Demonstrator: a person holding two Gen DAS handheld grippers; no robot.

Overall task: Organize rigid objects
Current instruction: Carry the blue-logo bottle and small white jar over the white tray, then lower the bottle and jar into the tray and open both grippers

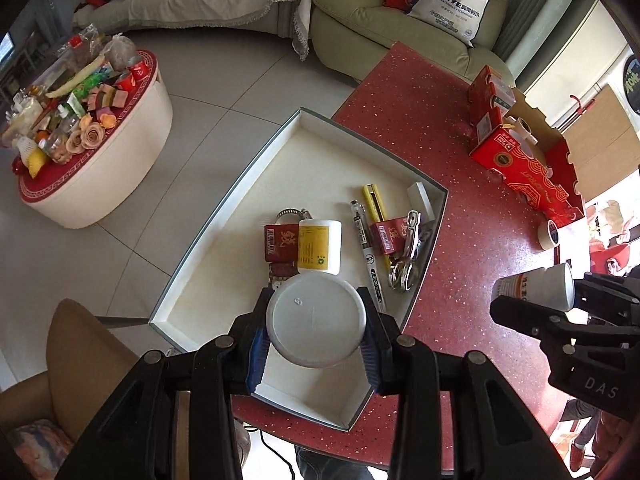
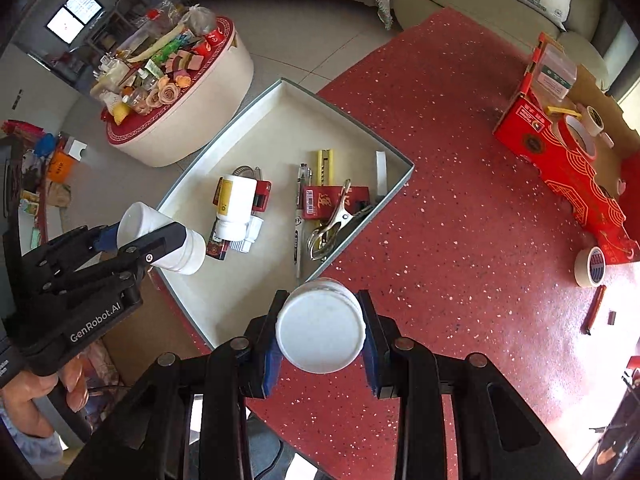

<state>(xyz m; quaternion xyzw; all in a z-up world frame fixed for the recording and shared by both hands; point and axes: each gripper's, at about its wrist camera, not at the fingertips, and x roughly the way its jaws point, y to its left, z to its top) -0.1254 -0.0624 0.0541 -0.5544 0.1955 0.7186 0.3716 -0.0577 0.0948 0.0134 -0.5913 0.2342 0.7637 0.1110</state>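
My left gripper (image 1: 316, 298) is shut on a plain white bottle (image 1: 316, 324), seen end-on, hanging over the near part of a white shallow box (image 1: 320, 160). In the right wrist view that left gripper (image 2: 146, 234) holds the same bottle (image 2: 188, 250) tilted over the box's left rim (image 2: 200, 176). My right gripper (image 2: 322, 300) is shut on another white bottle (image 2: 322, 332) above the red speckled table (image 2: 460, 220), just right of the box. From the left wrist, the right gripper (image 1: 540, 292) grips that orange-labelled bottle (image 1: 532, 284).
In the box lie a yellow-labelled bottle (image 1: 320, 246), red packs, a pen (image 1: 368, 256), a yellow knife and metal clips (image 1: 406, 256). A red cardboard box (image 2: 560, 168) and a tape roll (image 2: 592, 266) sit at the table's right. A cluttered round table (image 1: 100, 176) stands on the floor.
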